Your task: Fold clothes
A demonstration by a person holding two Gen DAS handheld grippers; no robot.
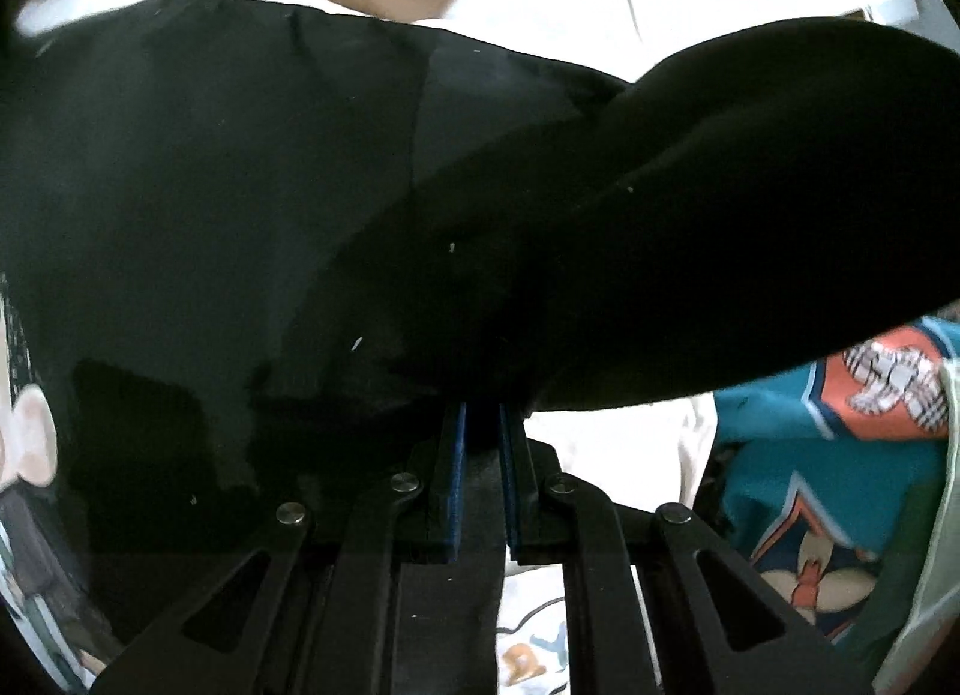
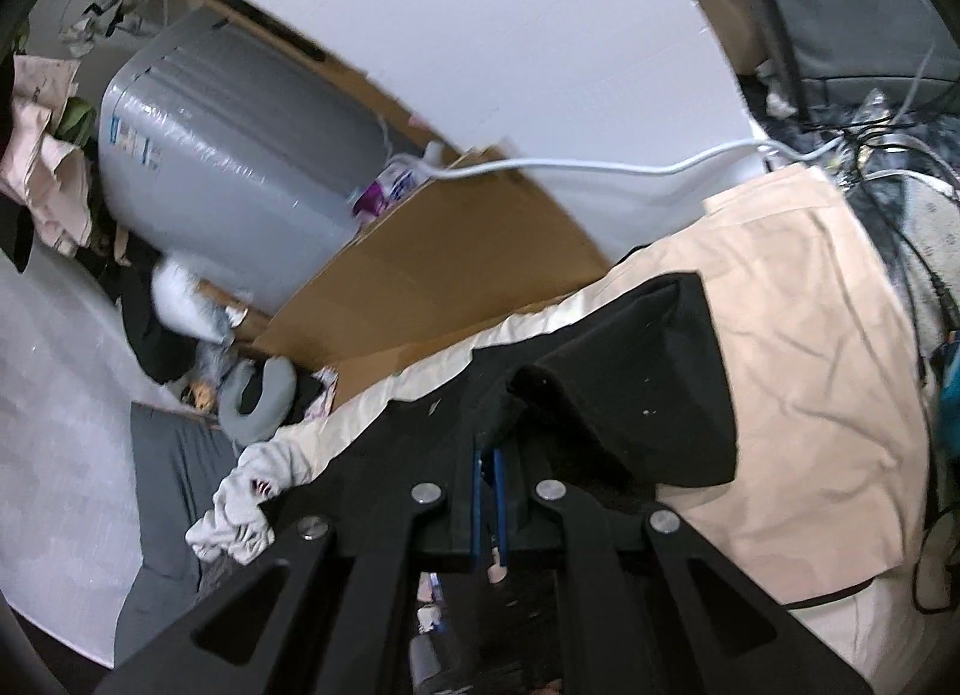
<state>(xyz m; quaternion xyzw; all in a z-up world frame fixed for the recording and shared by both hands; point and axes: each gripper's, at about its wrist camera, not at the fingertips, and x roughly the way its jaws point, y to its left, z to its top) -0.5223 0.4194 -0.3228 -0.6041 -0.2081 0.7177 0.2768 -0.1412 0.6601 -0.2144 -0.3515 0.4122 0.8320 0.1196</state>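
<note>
Right gripper (image 2: 489, 458) fingers pinch black garment (image 2: 630, 383) over beige sheet (image 2: 798, 395).

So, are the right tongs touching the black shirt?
Touching. In the right wrist view the right tongs are shut on a fold of the black shirt; the cloth runs straight in between the blue pads.

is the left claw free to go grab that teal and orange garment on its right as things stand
Probably not. The left claw is shut on the black garment, which hangs over part of the teal and orange garment; it would have to let go first.

White wall (image 2: 480, 35) behind cardboard (image 2: 444, 251) and a grey wrapped appliance (image 2: 240, 137).
</note>
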